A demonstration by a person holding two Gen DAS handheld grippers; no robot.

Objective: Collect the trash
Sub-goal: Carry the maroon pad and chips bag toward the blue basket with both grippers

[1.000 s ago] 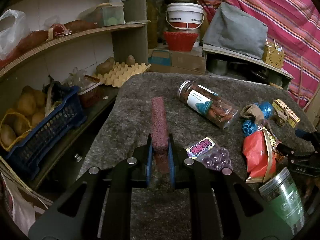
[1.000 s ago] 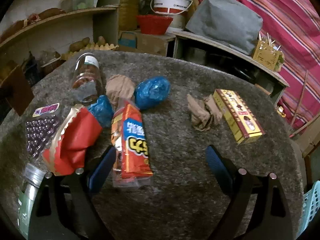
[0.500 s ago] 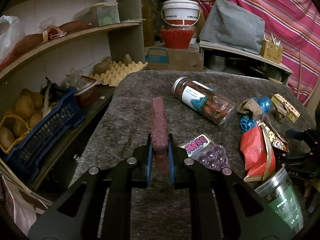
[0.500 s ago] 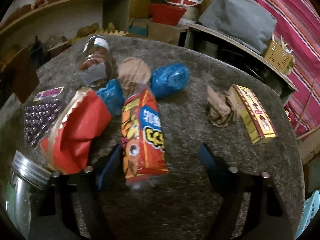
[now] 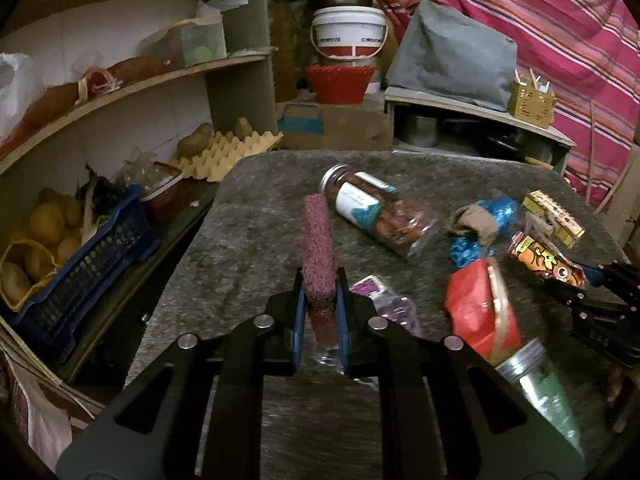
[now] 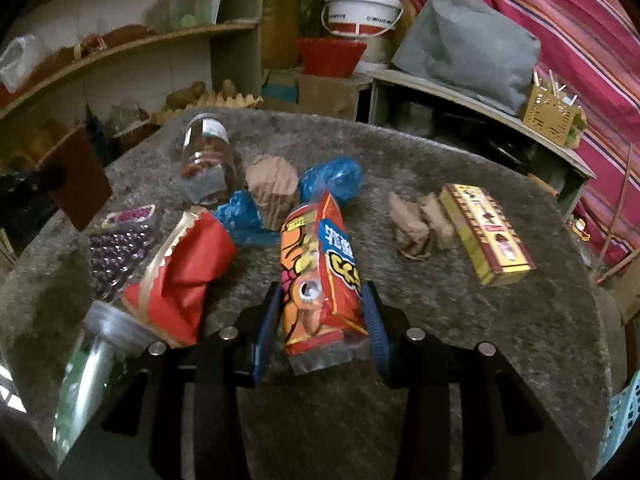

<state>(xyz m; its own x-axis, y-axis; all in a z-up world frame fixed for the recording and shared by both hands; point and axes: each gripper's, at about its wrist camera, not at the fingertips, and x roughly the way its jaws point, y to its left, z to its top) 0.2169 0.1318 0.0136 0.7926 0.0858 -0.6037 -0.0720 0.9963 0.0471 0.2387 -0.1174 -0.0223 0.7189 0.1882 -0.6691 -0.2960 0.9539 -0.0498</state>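
My left gripper (image 5: 319, 304) is shut on a maroon scouring pad (image 5: 317, 252), held edge-on above the grey felt table (image 5: 240, 240). My right gripper (image 6: 322, 316) is shut on the lower end of an orange snack packet (image 6: 320, 268), which is lifted and tilted; the packet also shows in the left wrist view (image 5: 546, 260). Around it lie a red wrapper (image 6: 184, 276), blue plastic bags (image 6: 332, 178), crumpled brown paper (image 6: 416, 226) and a yellow box (image 6: 486, 234).
A clear jar (image 5: 376, 212) lies on its side mid-table. A green metal-lidded jar (image 6: 92, 364) lies at the near left, and a packet of purple beads (image 6: 120, 240) beside it. Shelves with potatoes in a blue crate (image 5: 80, 256) stand left.
My right gripper's jaws closed from wide open onto the orange snack packet and raised it. My left gripper kept hold of the scouring pad and shifted slightly.
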